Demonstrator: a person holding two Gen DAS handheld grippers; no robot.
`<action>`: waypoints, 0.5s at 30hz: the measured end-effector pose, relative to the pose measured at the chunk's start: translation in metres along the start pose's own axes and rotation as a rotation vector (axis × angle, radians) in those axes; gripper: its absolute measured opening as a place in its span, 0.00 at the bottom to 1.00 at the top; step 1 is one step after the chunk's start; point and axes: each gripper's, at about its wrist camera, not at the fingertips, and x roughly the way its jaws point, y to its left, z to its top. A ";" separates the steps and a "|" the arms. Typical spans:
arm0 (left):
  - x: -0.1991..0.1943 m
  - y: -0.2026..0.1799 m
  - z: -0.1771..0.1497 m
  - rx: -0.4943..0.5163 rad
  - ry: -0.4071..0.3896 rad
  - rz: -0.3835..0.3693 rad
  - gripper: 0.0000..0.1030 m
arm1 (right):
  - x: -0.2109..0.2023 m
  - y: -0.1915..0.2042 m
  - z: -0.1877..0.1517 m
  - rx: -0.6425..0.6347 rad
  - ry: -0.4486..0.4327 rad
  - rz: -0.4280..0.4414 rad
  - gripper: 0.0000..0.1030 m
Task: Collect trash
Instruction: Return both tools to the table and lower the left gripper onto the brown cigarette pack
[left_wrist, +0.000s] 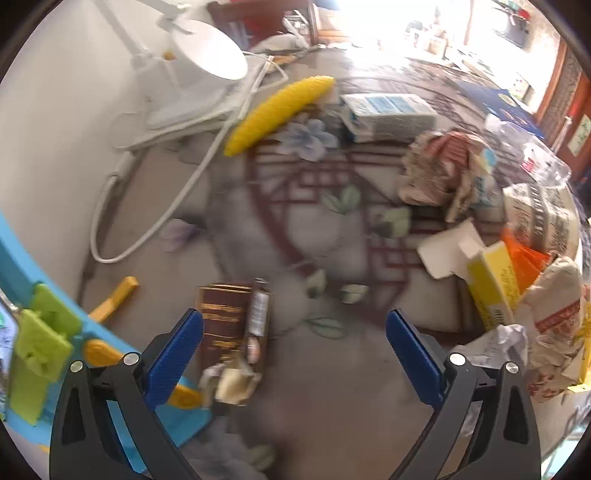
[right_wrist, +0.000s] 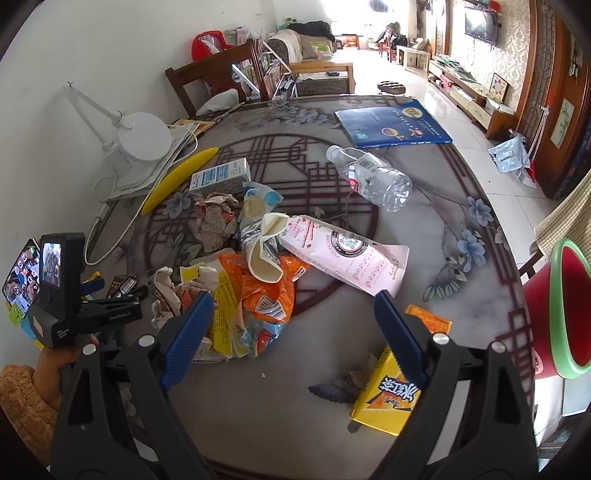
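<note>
The trash heap (right_wrist: 255, 273) sprawled mid-table (right_wrist: 424, 236): a pink-and-white pouch (right_wrist: 343, 254), a crushed clear bottle (right_wrist: 373, 177), orange wrappers (right_wrist: 266, 291), crumpled paper (right_wrist: 216, 218), and a yellow carton (right_wrist: 388, 402) nearest. Both the left gripper (left_wrist: 295, 328) and right gripper (right_wrist: 293, 310) hung spread, grasping nothing.

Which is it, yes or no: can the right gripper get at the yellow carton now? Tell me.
Probably yes. The right gripper is open and empty, and the yellow carton lies flat on the table just below its right finger, with nothing on top of it.
</note>
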 end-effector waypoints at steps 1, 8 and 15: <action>0.002 -0.001 0.001 -0.001 0.002 -0.008 0.91 | 0.000 0.001 0.000 -0.003 0.002 0.001 0.84; 0.029 0.014 0.011 -0.090 0.064 -0.043 0.87 | -0.003 0.000 -0.004 -0.009 0.004 -0.003 0.84; 0.033 0.009 0.011 -0.106 0.075 -0.068 0.66 | -0.003 0.000 -0.003 -0.012 0.003 0.005 0.84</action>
